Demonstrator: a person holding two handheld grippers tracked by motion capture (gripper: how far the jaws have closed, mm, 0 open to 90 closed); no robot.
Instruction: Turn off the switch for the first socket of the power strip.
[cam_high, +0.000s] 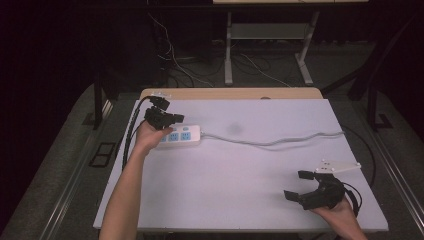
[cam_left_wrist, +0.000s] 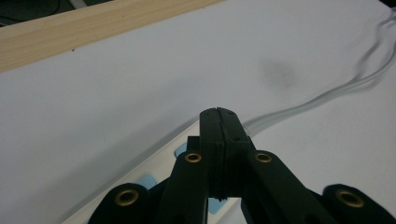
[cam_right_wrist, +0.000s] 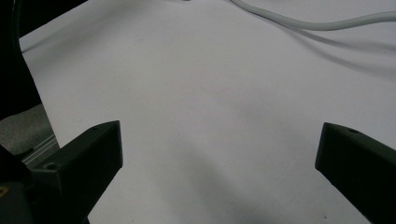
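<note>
Left gripper (cam_high: 172, 118) hovers jaws pressed together, gripping nothing, over the power strip (cam_high: 181, 136) — white, blue-socketed, at the table's (cam_high: 240, 200) far left, pale cord (cam_high: 280, 141) snaking right — while the right gripper (cam_high: 296, 185) gapes wide, empty.

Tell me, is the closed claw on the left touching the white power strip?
Cannot tell. In the left gripper view the shut left gripper sits over the power strip, hiding any gap; the high view is too small to settle it.
</note>
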